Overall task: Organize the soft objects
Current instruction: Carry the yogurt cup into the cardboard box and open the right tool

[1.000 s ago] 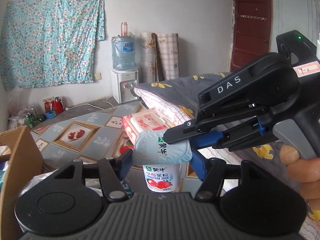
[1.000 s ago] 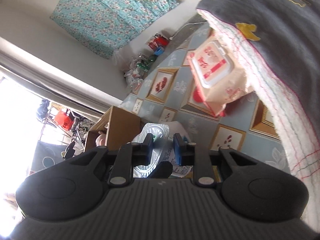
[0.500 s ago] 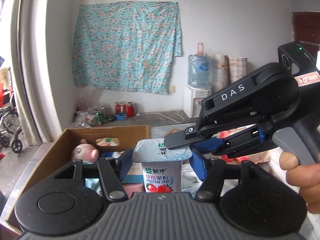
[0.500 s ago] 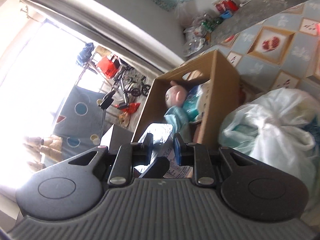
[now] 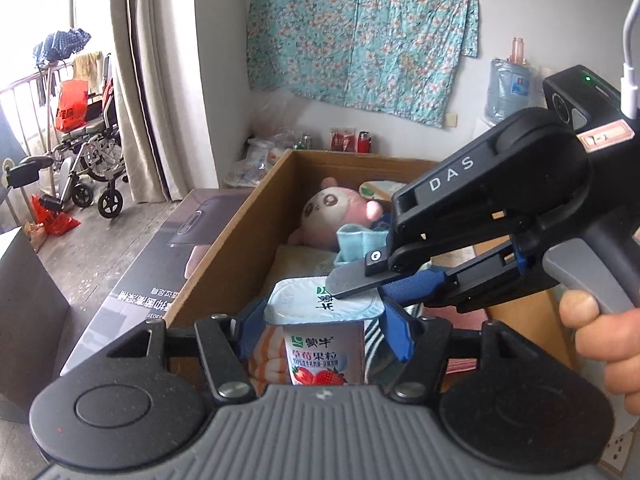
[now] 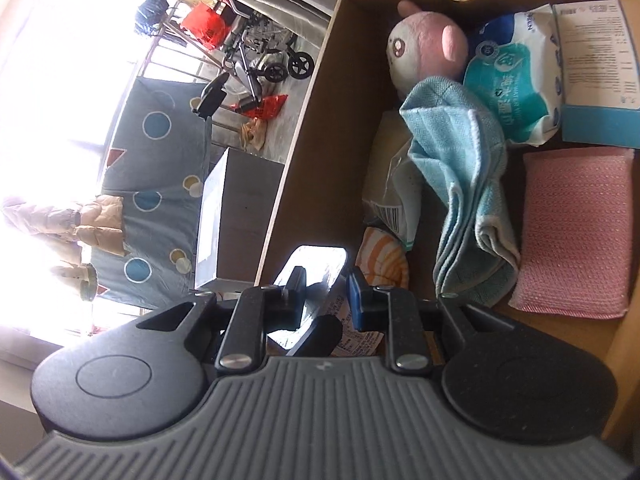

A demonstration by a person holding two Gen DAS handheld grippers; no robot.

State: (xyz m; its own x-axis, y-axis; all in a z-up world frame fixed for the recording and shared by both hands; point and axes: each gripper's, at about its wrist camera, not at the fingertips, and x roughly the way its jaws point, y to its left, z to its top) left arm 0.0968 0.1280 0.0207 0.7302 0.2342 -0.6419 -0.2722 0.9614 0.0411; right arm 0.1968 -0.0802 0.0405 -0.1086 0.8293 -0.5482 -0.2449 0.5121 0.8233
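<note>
Left gripper [image 5: 324, 328] clamps yogurt cup [image 5: 325, 354], right gripper [image 5: 360, 284] seemingly pinching its lid [image 5: 324, 300]

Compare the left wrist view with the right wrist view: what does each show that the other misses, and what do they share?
Left wrist only: the strawberry yogurt cup seen upright between the left tongs, the right tongs pinching its lid edge, the floral cloth on the wall, and the water dispenser bottle.

Right wrist only: the pink sponge, the teal wipes pack and a printed box.

Both: the cardboard box, pink plush toy, blue towel and wheelchair.
</note>
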